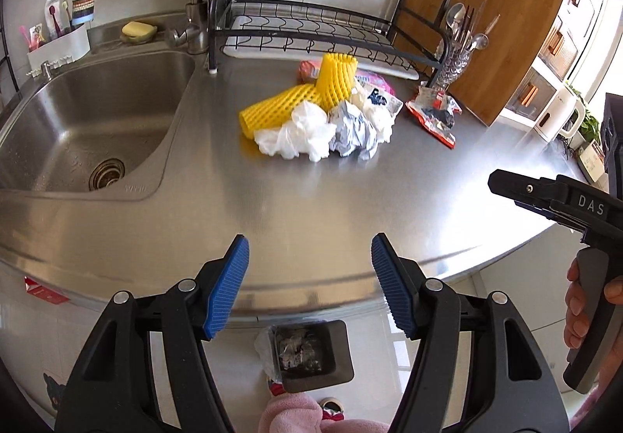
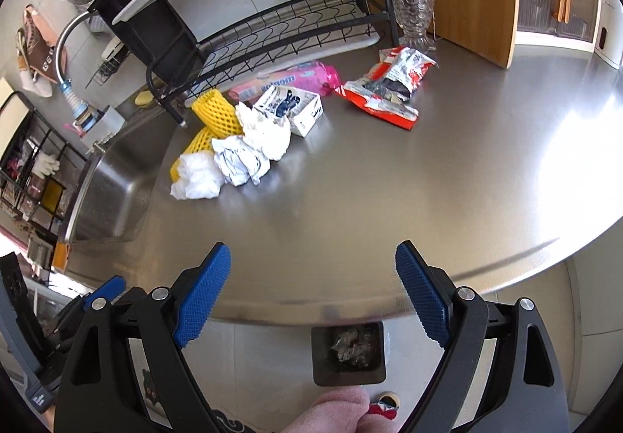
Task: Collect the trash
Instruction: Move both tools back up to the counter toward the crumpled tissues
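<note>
A trash pile lies on the steel counter (image 1: 350, 191): yellow foam nets (image 1: 288, 102), a white plastic bag (image 1: 296, 133), crumpled paper (image 1: 354, 129), a small carton (image 2: 292, 108), a pink packet (image 2: 288, 80) and a red wrapper (image 1: 432, 115), which also shows in the right wrist view (image 2: 389, 86). A dark bin (image 1: 309, 355) with trash in it stands on the floor below the counter edge; it also shows in the right wrist view (image 2: 350, 353). My left gripper (image 1: 309, 277) is open and empty near the front edge. My right gripper (image 2: 311, 289) is open and empty, to the left gripper's right.
A steel sink (image 1: 89, 121) is at the left. A black dish rack (image 1: 311, 28) stands behind the pile. A glass utensil holder (image 1: 455, 59) and a wooden board (image 1: 498, 16) are at the back right, with a white kettle (image 1: 557, 113) further right.
</note>
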### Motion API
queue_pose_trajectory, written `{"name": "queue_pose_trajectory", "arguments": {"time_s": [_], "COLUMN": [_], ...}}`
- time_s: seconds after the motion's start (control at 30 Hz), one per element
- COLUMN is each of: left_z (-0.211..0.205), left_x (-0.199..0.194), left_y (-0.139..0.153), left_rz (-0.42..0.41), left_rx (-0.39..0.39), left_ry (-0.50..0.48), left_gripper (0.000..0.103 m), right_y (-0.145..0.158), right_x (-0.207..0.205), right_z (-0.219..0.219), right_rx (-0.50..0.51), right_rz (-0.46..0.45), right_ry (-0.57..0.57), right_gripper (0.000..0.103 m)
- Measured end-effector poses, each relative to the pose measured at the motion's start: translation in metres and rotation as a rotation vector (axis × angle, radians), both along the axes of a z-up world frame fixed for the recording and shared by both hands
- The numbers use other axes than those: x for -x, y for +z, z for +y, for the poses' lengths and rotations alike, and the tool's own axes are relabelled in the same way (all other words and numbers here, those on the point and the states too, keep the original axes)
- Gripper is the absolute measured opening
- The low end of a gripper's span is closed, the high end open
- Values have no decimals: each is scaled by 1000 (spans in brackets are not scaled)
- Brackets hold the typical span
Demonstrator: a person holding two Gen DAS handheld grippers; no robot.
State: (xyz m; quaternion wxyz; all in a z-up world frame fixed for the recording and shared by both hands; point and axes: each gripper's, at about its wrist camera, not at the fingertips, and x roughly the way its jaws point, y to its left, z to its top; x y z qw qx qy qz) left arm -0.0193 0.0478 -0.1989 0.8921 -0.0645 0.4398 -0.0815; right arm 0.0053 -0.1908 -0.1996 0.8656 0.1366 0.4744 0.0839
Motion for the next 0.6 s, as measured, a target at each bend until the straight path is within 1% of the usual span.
{"name": "queue_pose_trajectory", "arguments": {"time_s": [0.13, 0.27, 0.3, 0.4, 0.5, 0.6], "left_z": [5, 6, 5, 2, -1, -4], "left_x": [-32, -61, -69, -87, -102, -115], "left_y": [6, 6, 4, -4, -13, -21], "left_rz": [-24, -29, -25, -11, 4, 16], "left_rx": [16, 32, 35, 42, 39, 37], "left_ry": [-4, -18, -23, -42, -56, -74], "left_gripper": [61, 61, 61, 61, 61, 60], "right_y": [7, 3, 0, -9, -19, -26], "right_x": [-33, -62, -69, -89, -106, -118], "right_z": [10, 18, 20, 26, 31, 37], "right_rx": [-1, -22, -29, -38, -53, -91], "right_rz": [-16, -8, -3, 26, 54, 67], "right_ry": [0, 16, 18, 26, 22, 26], "right_gripper": [87, 86, 86, 79, 79, 75]}}
